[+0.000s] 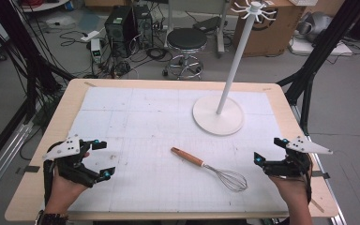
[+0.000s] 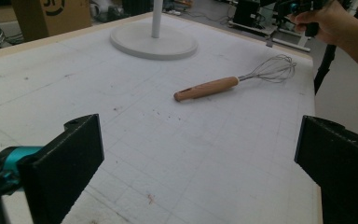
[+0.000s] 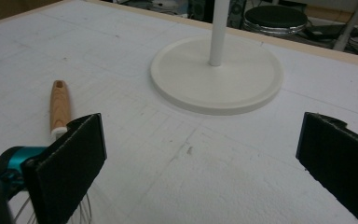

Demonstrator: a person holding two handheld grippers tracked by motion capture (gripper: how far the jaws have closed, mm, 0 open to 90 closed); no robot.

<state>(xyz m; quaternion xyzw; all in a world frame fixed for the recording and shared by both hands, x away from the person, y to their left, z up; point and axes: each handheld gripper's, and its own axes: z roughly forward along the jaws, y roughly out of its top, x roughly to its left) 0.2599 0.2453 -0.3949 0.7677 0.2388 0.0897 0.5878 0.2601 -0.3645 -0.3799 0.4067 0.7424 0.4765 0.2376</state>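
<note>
Both grippers, left gripper (image 1: 101,159) and right gripper (image 1: 269,150), hover with jaws apart; whisk (image 1: 209,168) lies on the desk (image 1: 136,117) between them, near the stand's base (image 1: 218,116).

A lab: computer tower (image 1: 122,24), floor cables (image 1: 75,37), camera-rig struts (image 1: 23,47).

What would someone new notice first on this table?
Probably the whisk, with its wooden handle, lying flat on the white mat near the table's front edge. Behind it rises a white hanging stand on a round base. At either side, the left gripper and right gripper wait open, holding nothing.
</note>
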